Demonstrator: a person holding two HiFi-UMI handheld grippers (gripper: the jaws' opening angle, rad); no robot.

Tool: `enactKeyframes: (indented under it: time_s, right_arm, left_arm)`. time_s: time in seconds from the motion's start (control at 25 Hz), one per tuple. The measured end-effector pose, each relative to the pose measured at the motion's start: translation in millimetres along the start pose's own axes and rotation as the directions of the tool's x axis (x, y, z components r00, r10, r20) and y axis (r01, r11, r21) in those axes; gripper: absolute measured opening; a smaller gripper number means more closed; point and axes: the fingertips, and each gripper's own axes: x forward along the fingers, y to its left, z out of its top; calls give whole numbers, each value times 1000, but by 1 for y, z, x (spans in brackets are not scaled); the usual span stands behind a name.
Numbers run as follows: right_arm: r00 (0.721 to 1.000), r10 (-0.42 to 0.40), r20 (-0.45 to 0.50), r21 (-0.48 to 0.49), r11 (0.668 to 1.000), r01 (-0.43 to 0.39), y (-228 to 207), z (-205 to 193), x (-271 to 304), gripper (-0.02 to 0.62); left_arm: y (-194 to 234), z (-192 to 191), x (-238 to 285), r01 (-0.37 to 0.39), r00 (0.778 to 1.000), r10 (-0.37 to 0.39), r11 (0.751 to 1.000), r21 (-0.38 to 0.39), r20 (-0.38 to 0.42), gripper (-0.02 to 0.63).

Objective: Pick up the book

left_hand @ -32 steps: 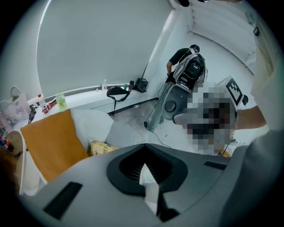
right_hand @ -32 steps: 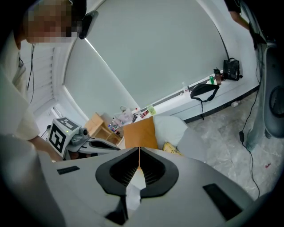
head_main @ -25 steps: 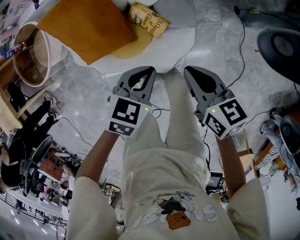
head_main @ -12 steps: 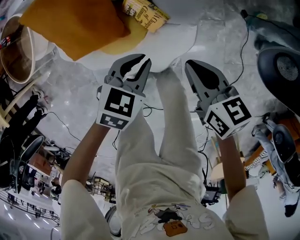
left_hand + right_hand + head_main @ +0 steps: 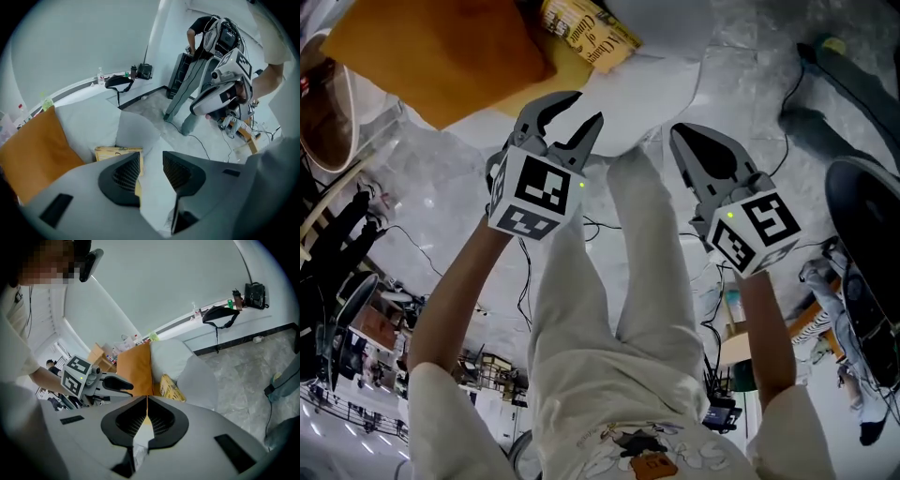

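Note:
The book, yellow with dark print on its cover, lies on the white sofa against an orange cushion. My left gripper hangs just short of it. Its jaws have just been opening and stand apart with nothing between them. In the left gripper view the book shows just beyond the left gripper. My right gripper is shut and empty, off to the book's right over the sofa's edge. The right gripper view has the book ahead of the closed right gripper.
A round wooden tub stands left of the cushion. Cables run over the marble floor, and a dark round device sits at the right. A black bag lies by the wall, and another person stands at an equipment rack.
Both grippers have come closer to the sofa and the book. The left gripper's jaws, shut a second ago, now stand apart. The right jaws stay shut.

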Motion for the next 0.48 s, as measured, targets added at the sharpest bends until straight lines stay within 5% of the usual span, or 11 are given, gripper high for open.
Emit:
enactKeyframes:
  time_s: [0.48]
  right_arm:
    - [998,-2,-65,-32,999,0,-10,-22,34,25]
  left_arm:
    - [9,-15,47,121,992,-106,961,248,-74,224]
